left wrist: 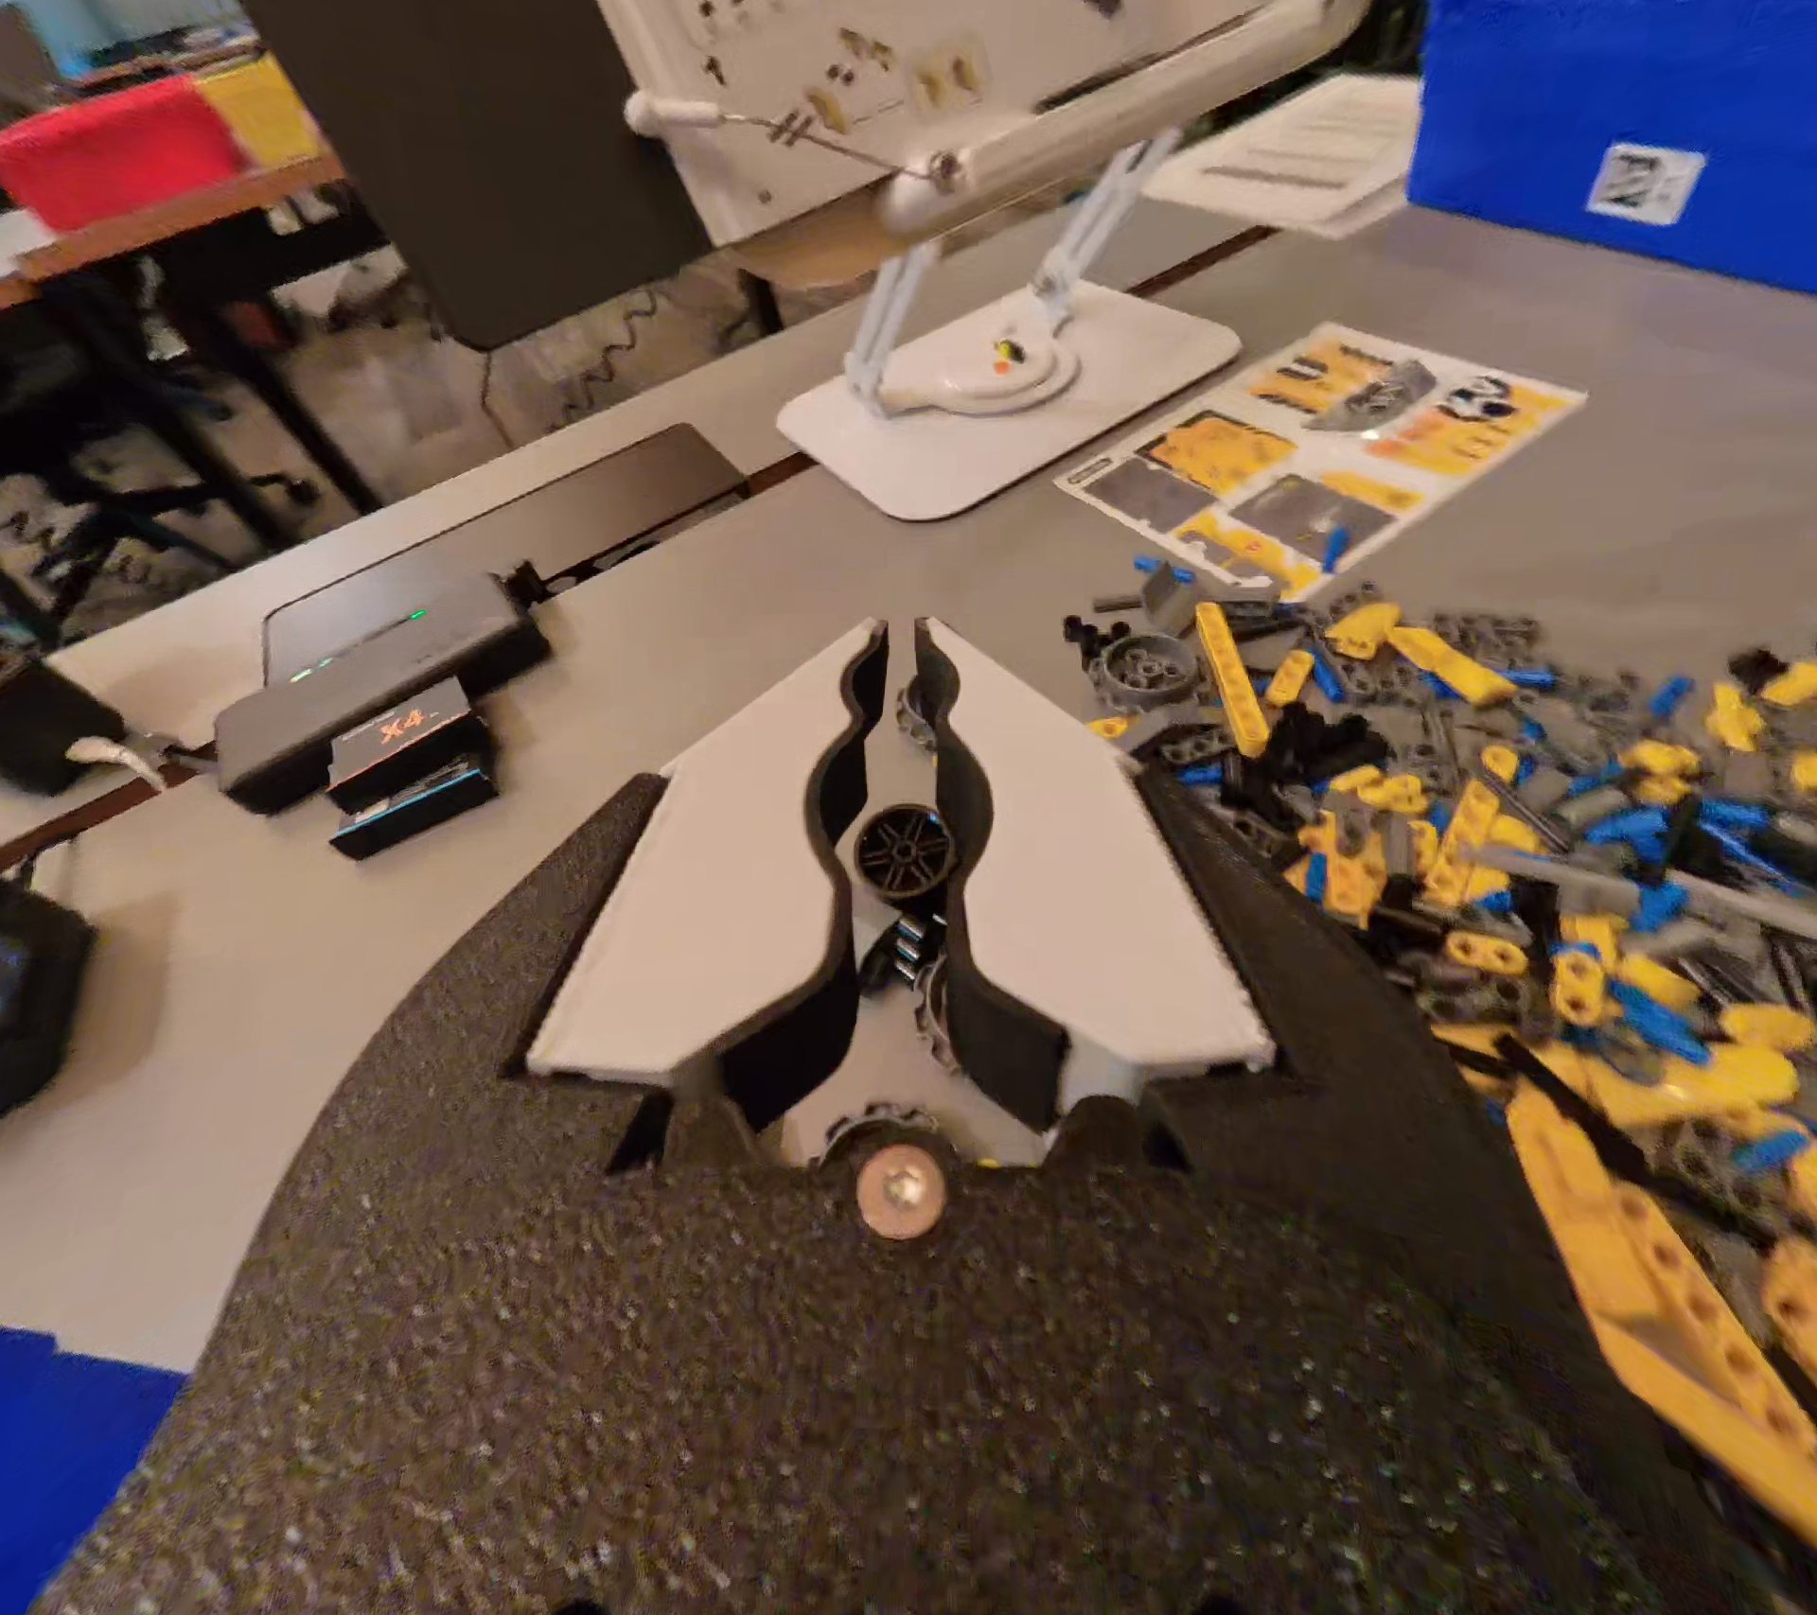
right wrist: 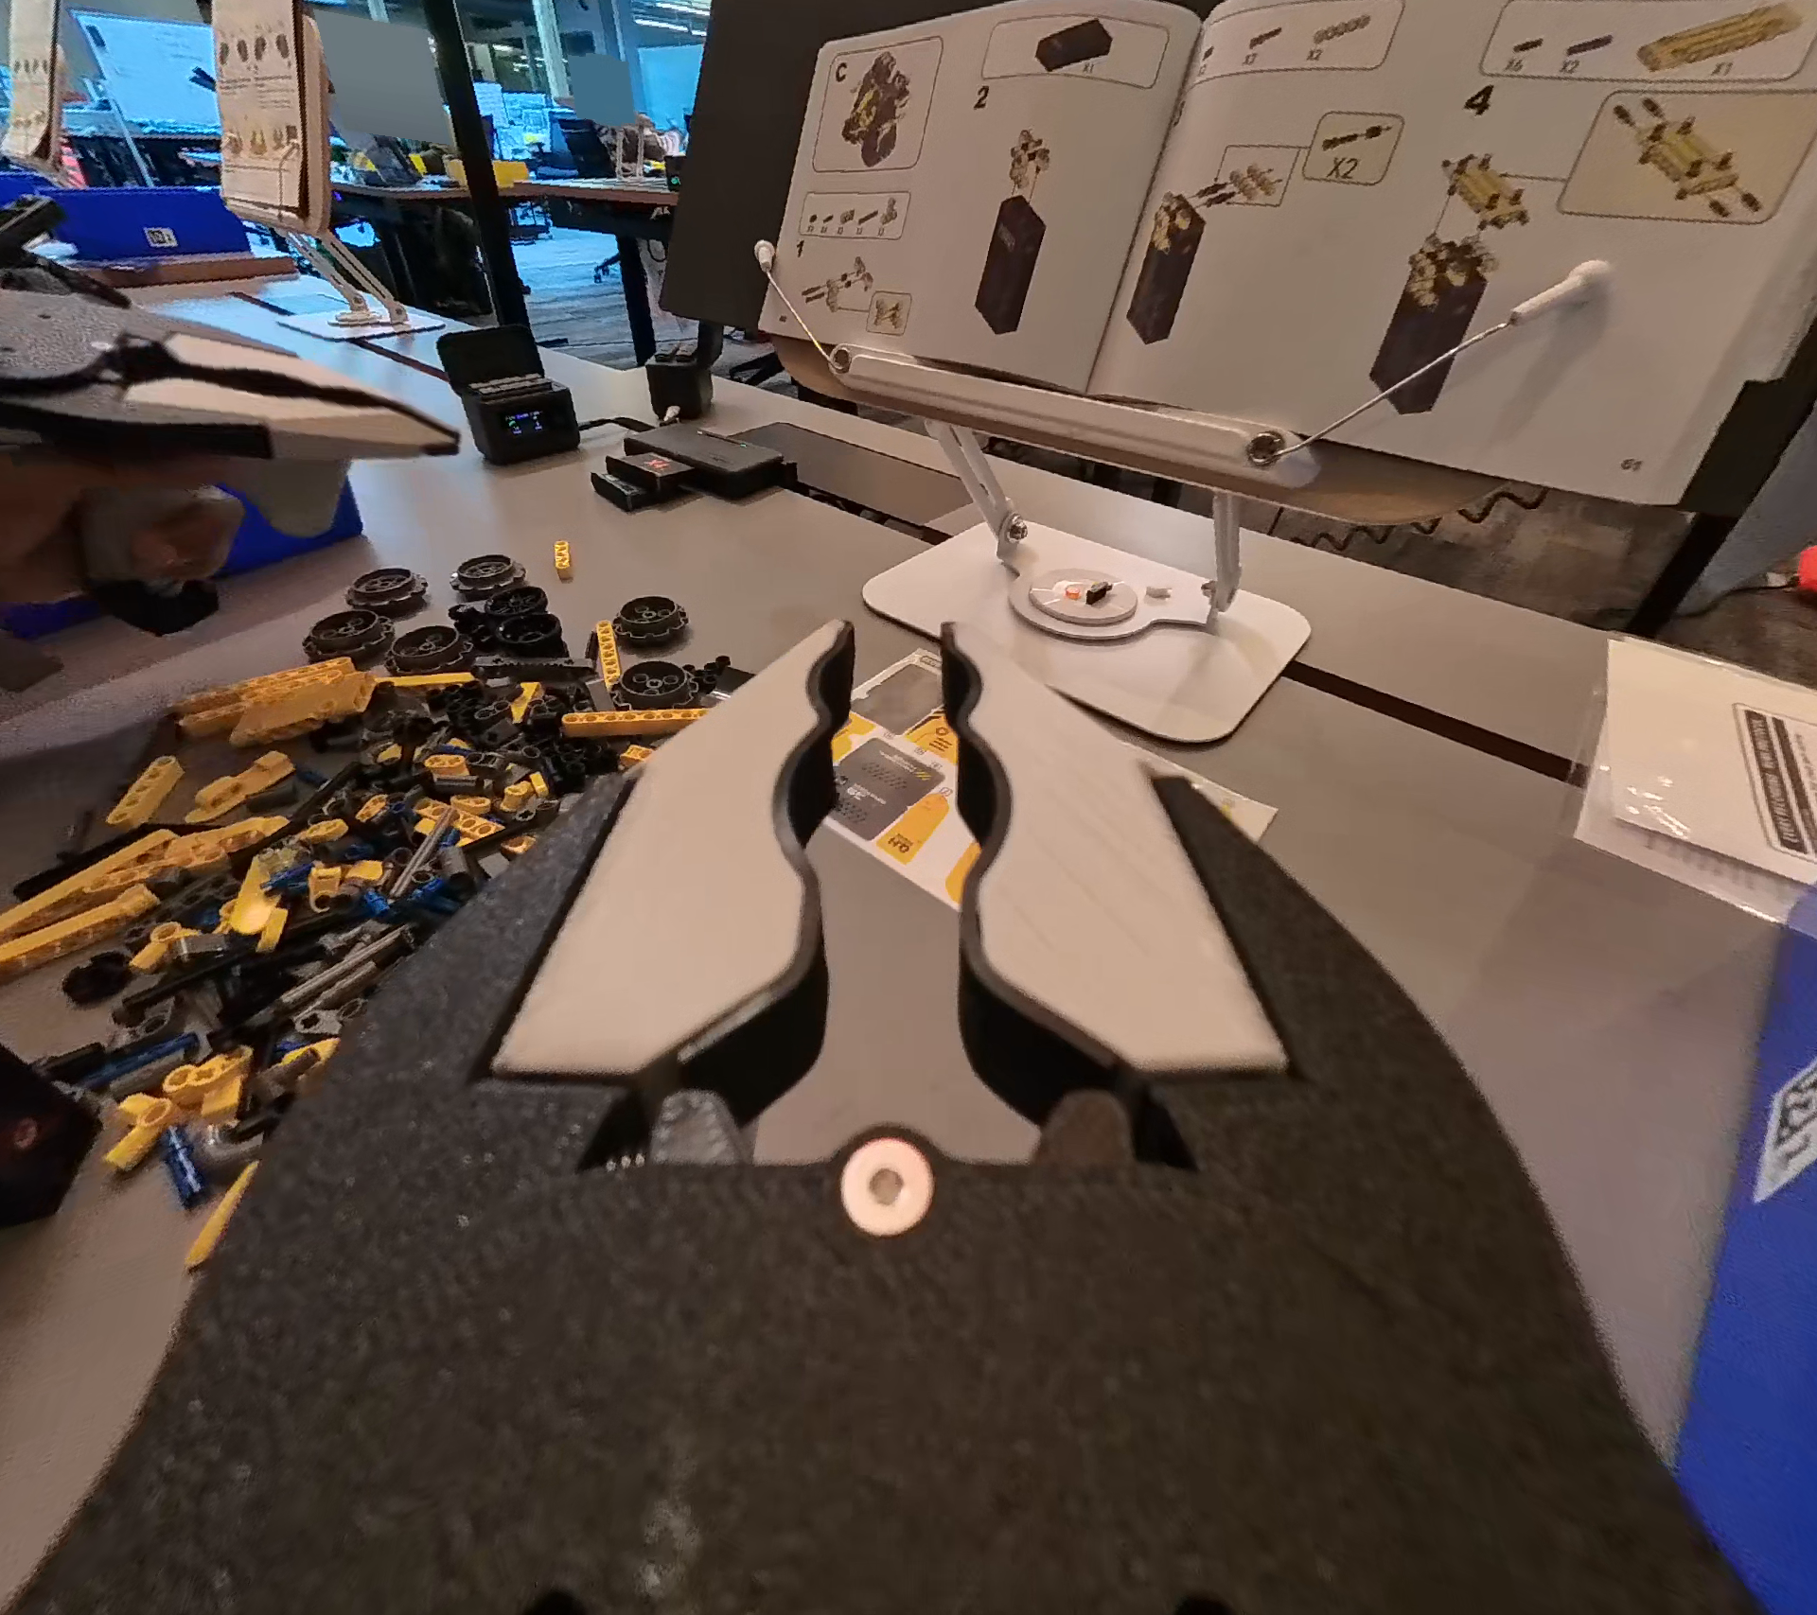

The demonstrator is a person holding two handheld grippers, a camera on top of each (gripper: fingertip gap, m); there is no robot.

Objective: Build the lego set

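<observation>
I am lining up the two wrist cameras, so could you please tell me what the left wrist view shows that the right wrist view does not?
Only the left wrist view shows the black spoked wheel seen between the left gripper fingers, which are nearly closed.

Only the right wrist view shows the instruction booklet pages sharply, the black charging case, and the open, empty right gripper.

Both show the brick pile, sticker sheet and white book stand.

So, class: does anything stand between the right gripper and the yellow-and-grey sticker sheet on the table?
Nothing visible does: the open right gripper points straight at the sticker sheet; the yellow-and-black plastic brick pile lies to its left.
</observation>
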